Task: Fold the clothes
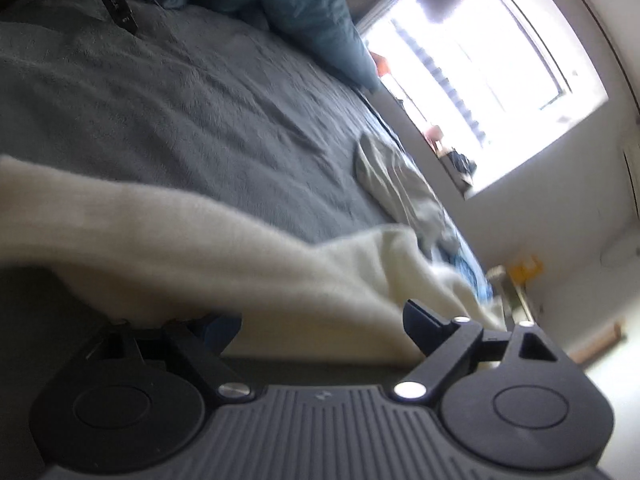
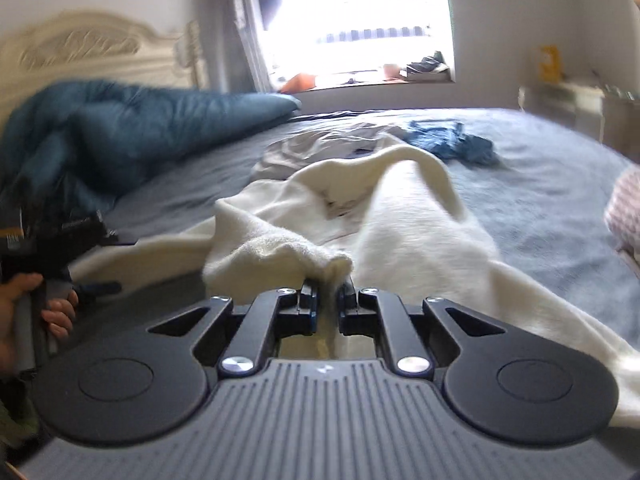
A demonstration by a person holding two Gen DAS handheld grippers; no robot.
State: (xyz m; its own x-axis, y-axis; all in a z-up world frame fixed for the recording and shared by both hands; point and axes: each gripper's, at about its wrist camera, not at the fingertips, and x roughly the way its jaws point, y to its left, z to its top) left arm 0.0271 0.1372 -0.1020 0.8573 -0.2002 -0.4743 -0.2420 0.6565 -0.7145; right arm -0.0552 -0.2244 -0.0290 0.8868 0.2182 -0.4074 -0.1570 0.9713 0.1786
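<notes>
Grey bed [image 2: 540,184] | cream fleece garment [image 2: 400,220] rumpled, bunched | right hand-held gripper [image 2: 328,294] pinching it | left hand-held gripper [image 1: 316,320] spread wide

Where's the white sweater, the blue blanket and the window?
white sweater [image 2: 404,216]: right wrist view, on its spread body.
blue blanket [image 2: 120,128]: right wrist view, on the heap's middle.
window [image 2: 360,20]: right wrist view, on the bright pane.

Your cream fleece garment [image 2: 400,216], rumpled.
It sprawls ahead of your right gripper [image 2: 328,298], one bunched edge pinched between its fingers.
</notes>
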